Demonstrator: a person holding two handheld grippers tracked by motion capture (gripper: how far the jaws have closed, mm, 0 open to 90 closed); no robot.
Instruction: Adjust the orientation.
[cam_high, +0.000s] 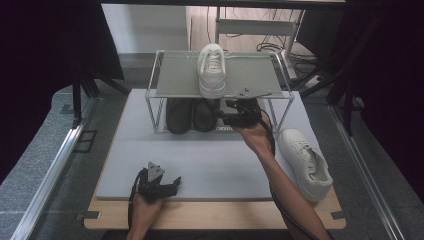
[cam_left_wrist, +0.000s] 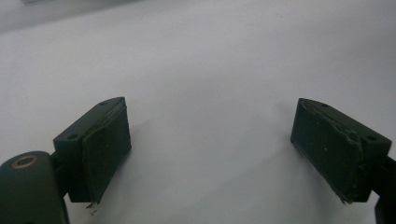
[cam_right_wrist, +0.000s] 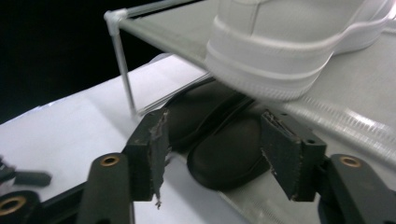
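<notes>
I see open grey mat (cam_high: 210, 160) across the frame's lower middle. At upper centre the rack (cam_high: 220, 75) blocks me: white shoe (cam_high: 212, 70) on top, dark shoes (cam_high: 191, 115) filling the gap beneath.

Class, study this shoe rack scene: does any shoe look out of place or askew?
Yes. One white shoe sits on the rack's top shelf, while its mate lies off the rack at the table's right edge, angled and overhanging the grey mat. The dark pair sits together underneath.
</notes>
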